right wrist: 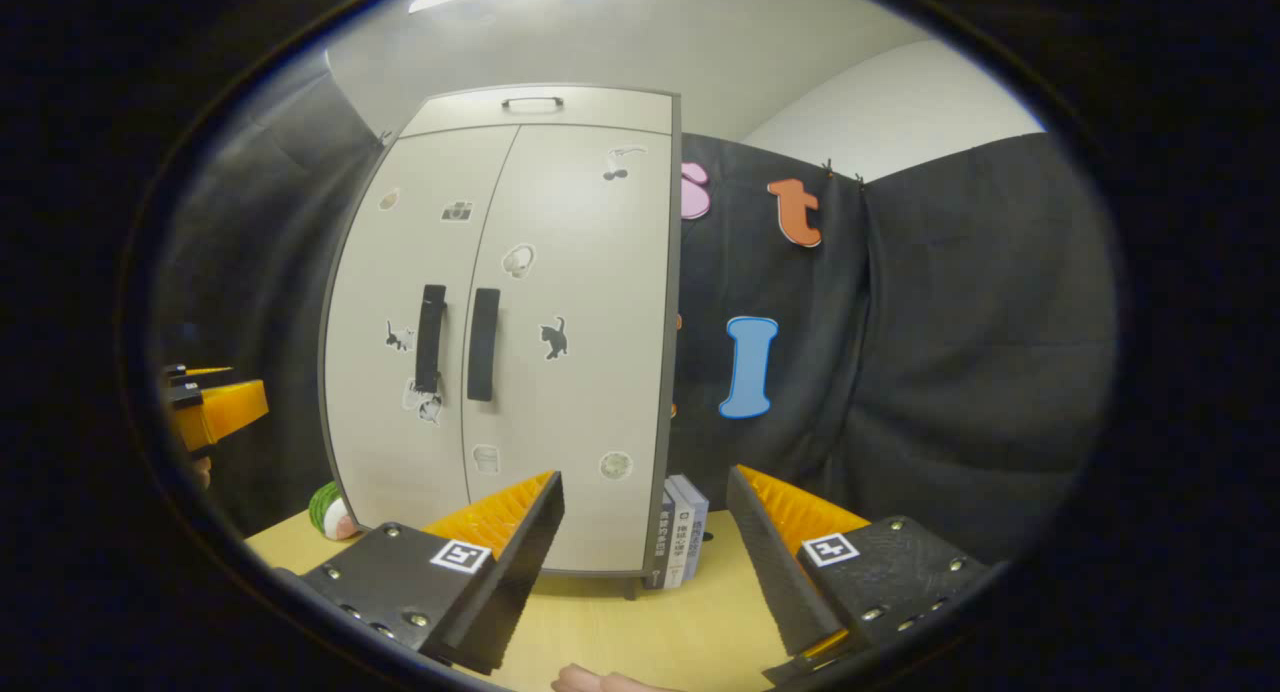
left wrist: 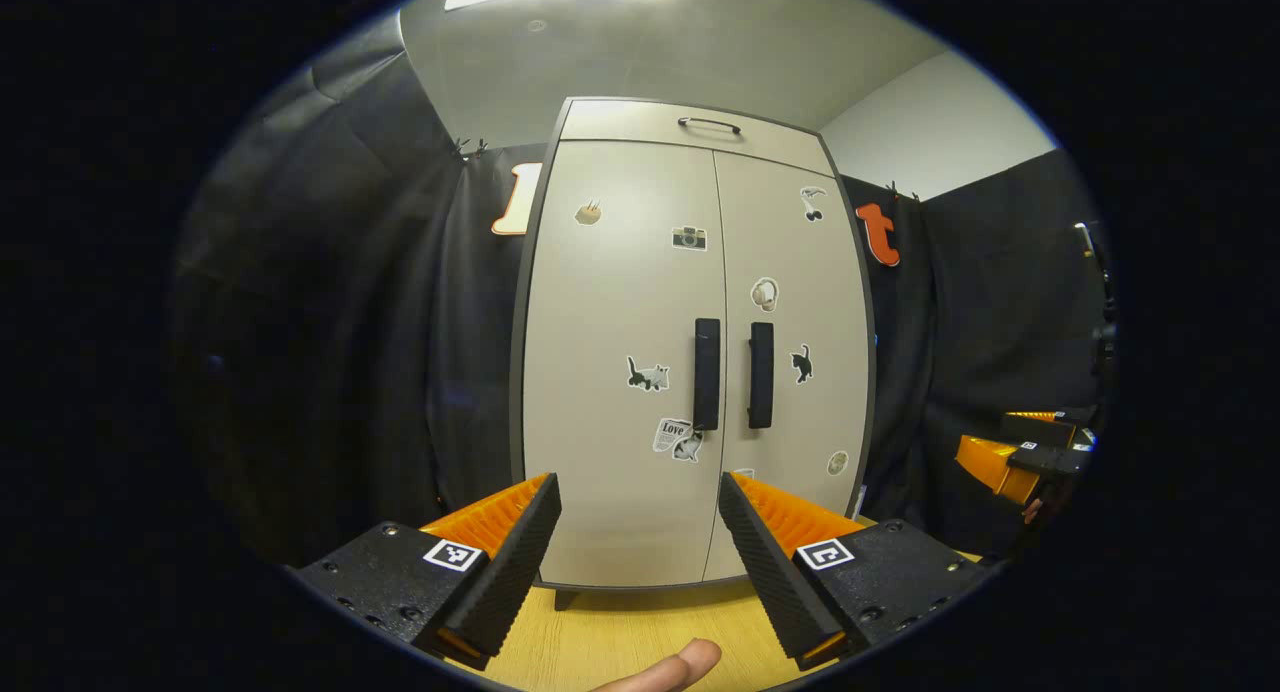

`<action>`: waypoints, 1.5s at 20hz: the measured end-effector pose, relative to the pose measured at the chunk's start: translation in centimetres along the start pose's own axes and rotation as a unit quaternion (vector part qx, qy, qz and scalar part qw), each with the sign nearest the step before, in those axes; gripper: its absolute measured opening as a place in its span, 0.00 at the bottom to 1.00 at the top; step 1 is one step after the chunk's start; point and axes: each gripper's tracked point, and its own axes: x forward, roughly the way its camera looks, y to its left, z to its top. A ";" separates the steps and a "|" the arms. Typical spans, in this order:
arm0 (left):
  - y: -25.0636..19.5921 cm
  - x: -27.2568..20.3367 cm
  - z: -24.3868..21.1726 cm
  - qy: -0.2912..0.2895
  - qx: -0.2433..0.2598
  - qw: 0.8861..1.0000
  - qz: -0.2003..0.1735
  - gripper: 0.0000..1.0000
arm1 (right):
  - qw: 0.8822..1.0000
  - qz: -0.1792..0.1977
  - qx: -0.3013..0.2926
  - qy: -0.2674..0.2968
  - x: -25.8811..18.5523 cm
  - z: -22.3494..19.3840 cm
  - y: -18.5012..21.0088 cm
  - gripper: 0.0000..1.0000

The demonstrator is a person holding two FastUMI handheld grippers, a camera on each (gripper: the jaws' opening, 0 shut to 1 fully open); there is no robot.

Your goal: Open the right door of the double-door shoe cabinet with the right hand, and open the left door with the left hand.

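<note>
At the back of the bench [left wrist: 600, 652], double-door shoe cabinet [left wrist: 690, 352] shut, left gripper [left wrist: 640, 542] and right gripper [right wrist: 645, 542] both well short, fingers apart, apparently readied for right door handle [right wrist: 483, 344] and left door handle [left wrist: 707, 374].

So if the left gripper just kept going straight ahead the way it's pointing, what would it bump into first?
Probably the left door of the shoe cabinet, low down, below the left handle. The left gripper is open and nothing seems to stand between, though depth is hard to judge.
</note>
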 end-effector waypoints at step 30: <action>3.0 -4.3 -6.3 0.028 -0.024 0.999 -0.008 0.99 | 0.995 0.102 0.005 -0.008 20.3 6.6 20.1 0.93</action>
